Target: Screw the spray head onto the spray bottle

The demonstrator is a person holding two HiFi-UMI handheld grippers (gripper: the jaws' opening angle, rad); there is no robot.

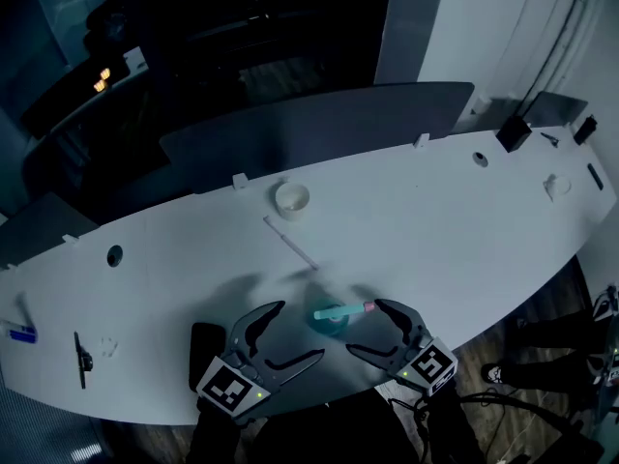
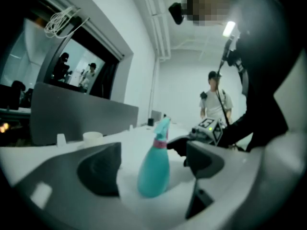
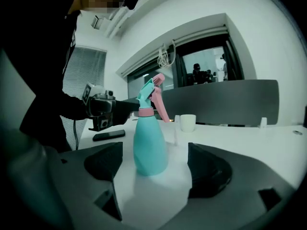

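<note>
A teal spray bottle [image 1: 334,319] stands upright on the white table [image 1: 435,220], near its front edge, with a pink collar and its spray head on top. My left gripper [image 1: 300,332] is open just left of the bottle. My right gripper [image 1: 366,327] is open just right of it. In the left gripper view the bottle [image 2: 154,169] stands between the wide jaws of the left gripper [image 2: 153,166], untouched by either pad. The right gripper view shows the same: the bottle [image 3: 149,147] is apart from both pads of the right gripper [image 3: 156,169].
A white cup [image 1: 291,200] and a thin white strip [image 1: 290,243] lie further back on the table. A black phone [image 1: 205,344] sits left of my left gripper. A pen [image 1: 81,356] lies at the far left. A person [image 2: 214,104] stands in the background.
</note>
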